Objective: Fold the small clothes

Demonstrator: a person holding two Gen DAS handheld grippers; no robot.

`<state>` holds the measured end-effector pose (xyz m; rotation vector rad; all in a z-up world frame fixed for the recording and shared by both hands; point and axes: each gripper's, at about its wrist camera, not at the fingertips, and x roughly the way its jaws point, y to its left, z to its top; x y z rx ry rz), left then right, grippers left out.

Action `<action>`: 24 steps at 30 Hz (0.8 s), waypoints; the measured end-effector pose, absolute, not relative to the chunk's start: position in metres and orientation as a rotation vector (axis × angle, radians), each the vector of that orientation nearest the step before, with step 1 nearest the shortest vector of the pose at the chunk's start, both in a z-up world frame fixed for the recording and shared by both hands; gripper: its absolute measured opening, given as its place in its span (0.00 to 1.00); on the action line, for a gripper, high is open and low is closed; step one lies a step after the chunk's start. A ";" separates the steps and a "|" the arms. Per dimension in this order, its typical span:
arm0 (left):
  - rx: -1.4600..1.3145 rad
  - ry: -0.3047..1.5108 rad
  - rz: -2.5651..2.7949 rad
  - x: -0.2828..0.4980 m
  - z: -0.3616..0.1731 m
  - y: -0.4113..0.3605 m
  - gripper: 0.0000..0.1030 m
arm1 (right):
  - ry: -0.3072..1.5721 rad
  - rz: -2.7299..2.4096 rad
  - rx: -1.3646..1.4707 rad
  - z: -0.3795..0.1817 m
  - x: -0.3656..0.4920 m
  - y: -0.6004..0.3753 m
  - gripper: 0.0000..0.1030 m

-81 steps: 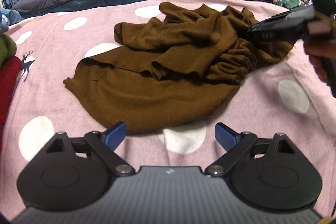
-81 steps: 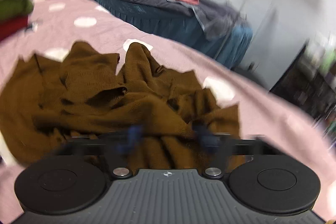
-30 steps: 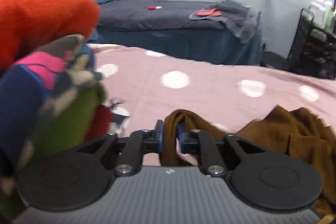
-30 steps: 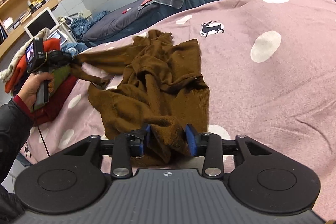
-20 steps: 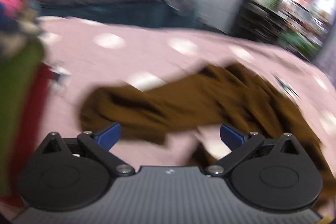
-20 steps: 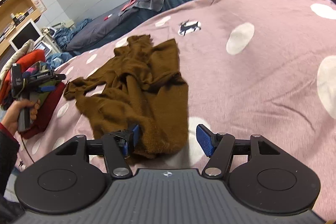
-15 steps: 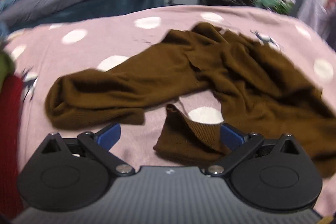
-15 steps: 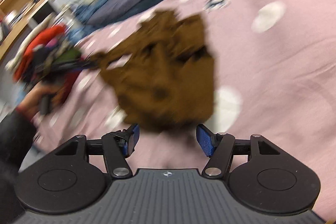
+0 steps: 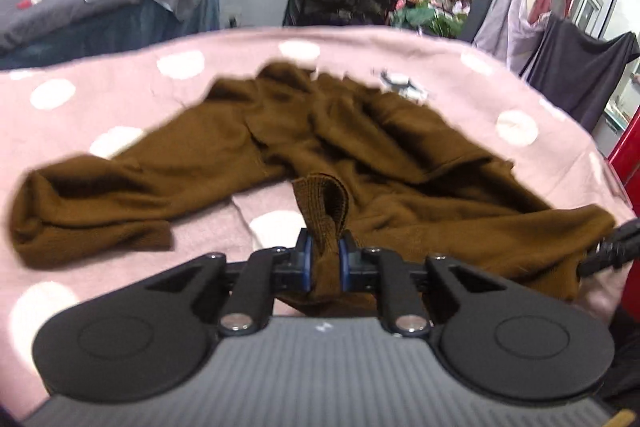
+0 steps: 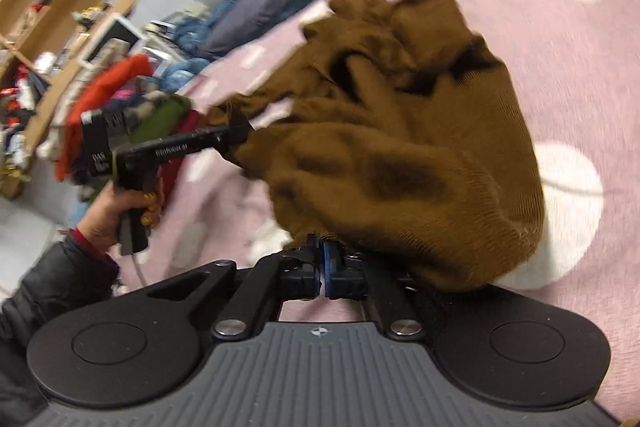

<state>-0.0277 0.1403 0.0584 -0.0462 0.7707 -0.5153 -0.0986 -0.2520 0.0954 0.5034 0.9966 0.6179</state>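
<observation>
Sweater: brown knit sweater (image 9: 400, 163) lying rumpled on the pink dotted bedspread (image 9: 120, 75), one sleeve (image 9: 88, 203) stretched out to the left
Left gripper: left gripper (image 9: 324, 261) closing, its pads pinching a ribbed hem fold
Right gripper: right gripper (image 10: 322, 269) clamped nearly tight on the hem edge nearest it
Handling: judged soft, light and floppy; it will sag and bunch, not slip
Hold: ribbed hem corners look best, spread well apart

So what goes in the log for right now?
left gripper: closing on brown sweater ribbed edge | right gripper: shut on sweater hem | pink spotted blanket: underneath
</observation>
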 end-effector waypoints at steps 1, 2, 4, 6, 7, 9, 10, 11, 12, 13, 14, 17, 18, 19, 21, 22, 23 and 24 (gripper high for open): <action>-0.051 0.764 -0.521 -0.036 0.069 0.144 0.12 | 0.988 0.639 0.520 0.105 -0.100 -0.260 0.04; -0.054 0.752 -0.530 -0.044 0.080 0.148 0.12 | 0.989 0.680 0.521 0.116 -0.102 -0.267 0.04; -0.057 0.721 -0.597 -0.063 0.105 0.154 0.12 | 0.973 0.786 0.458 0.142 -0.109 -0.279 0.04; -0.049 0.682 -0.707 -0.085 0.129 0.158 0.12 | 0.982 0.851 0.351 0.166 -0.118 -0.289 0.04; -0.037 0.673 -0.768 -0.096 0.138 0.158 0.12 | 0.998 0.868 0.307 0.174 -0.122 -0.294 0.04; 0.021 0.628 -0.884 -0.120 0.147 0.155 0.12 | 1.043 0.893 0.216 0.182 -0.130 -0.301 0.04; 0.032 0.620 -0.930 -0.129 0.146 0.154 0.12 | 1.075 0.899 0.185 0.182 -0.134 -0.303 0.04; 0.024 0.638 -0.949 -0.133 0.143 0.155 0.12 | 1.115 0.895 0.165 0.177 -0.136 -0.304 0.04; 0.007 0.668 -0.947 -0.135 0.137 0.155 0.13 | 1.172 0.894 0.152 0.170 -0.135 -0.303 0.05; -0.012 0.700 -0.934 -0.135 0.129 0.156 0.14 | 1.221 0.885 0.124 0.162 -0.137 -0.300 0.06; -0.025 0.741 -0.917 -0.133 0.120 0.158 0.18 | 1.238 0.853 0.089 0.155 -0.139 -0.300 0.19; -0.032 0.824 -0.802 -0.127 0.101 0.165 0.33 | 1.269 0.749 0.004 0.150 -0.138 -0.299 0.53; -0.039 0.832 -0.764 -0.122 0.099 0.166 0.44 | 1.241 0.716 -0.003 0.155 -0.136 -0.302 0.54; -0.035 0.830 -0.718 -0.116 0.098 0.166 0.49 | 1.209 0.700 0.004 0.163 -0.132 -0.305 0.54; -0.057 0.797 -0.669 -0.106 0.100 0.165 0.56 | 1.099 0.650 -0.026 0.178 -0.122 -0.307 0.61; -0.092 0.764 -0.667 -0.099 0.100 0.164 0.56 | 1.041 0.619 -0.023 0.182 -0.113 -0.308 0.65; -0.126 0.740 -0.663 -0.092 0.100 0.160 0.61 | 0.997 0.595 -0.003 0.184 -0.100 -0.308 0.73; -0.153 0.729 -0.656 -0.085 0.099 0.154 0.65 | 0.951 0.568 0.024 0.184 -0.087 -0.308 0.77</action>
